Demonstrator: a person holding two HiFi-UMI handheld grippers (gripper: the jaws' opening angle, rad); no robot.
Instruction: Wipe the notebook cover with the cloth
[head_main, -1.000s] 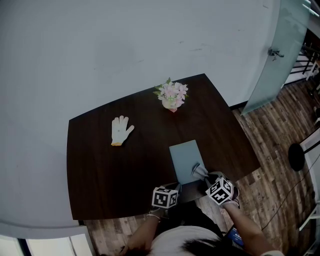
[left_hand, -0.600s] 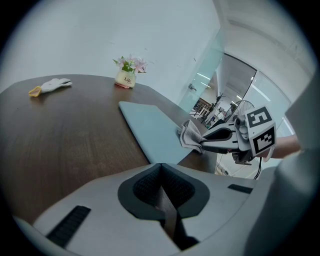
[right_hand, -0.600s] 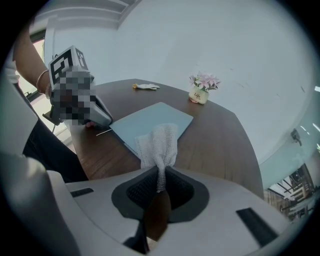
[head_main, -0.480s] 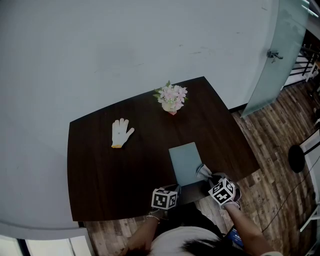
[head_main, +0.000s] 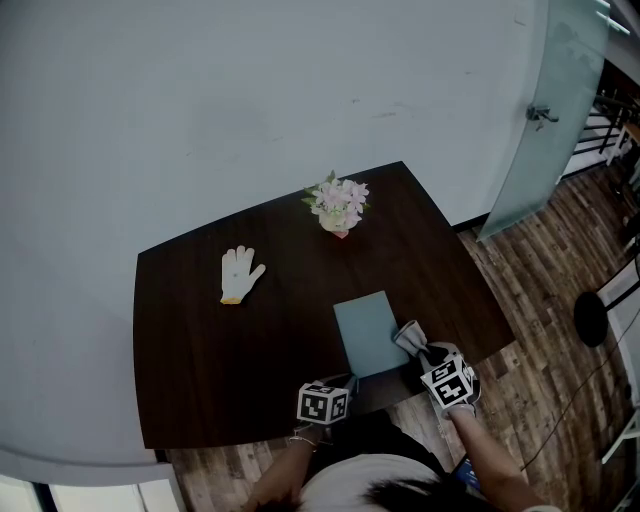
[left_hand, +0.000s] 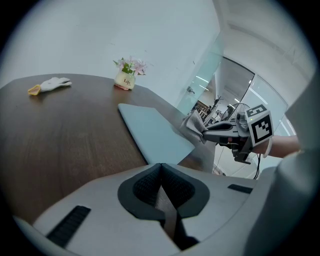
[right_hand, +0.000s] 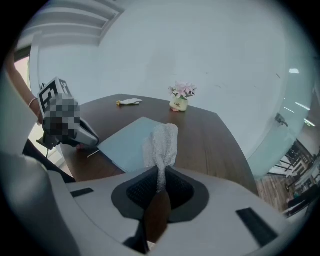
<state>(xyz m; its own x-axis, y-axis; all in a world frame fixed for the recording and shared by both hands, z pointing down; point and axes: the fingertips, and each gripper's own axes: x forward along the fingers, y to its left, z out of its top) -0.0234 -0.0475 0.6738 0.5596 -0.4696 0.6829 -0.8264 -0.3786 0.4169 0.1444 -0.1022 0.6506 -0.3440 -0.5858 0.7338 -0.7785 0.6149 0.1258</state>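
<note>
Two tools are working at the near edge of the bench (head_main: 220, 340). The right tool (right_hand: 159, 186) is pinching the cloth (right_hand: 161, 144) by a narrow tail, with the bulk standing loose past the jaws. The left tool (left_hand: 161, 172) is sitting with its jaws pressed together on nothing, just beside the notebook's near-left corner.

The notebook (head_main: 367, 333) is lying flat, cover up, its near short edge right at the bench's front edge. The cloth is hanging over its right long edge. We're guessing it's off the cover or barely grazing it, since the head view is too small to settle contact.

Risks we're flagging:
- The cloth is gripped thin. Drag across the cover could pull the tail out of the jaws, or bunch the loose end so only a ridge is wiping.
- Nothing is pinning the notebook. A stroke toward us could slide it off the front edge, and a sideways stroke could spin it.
- The left tool is sitting close, so a wide sweep could clip it.

The notebook's long axis is running from us toward the wall, with the far end leaning slightly left. We're not making out which side the spine is on.
</note>
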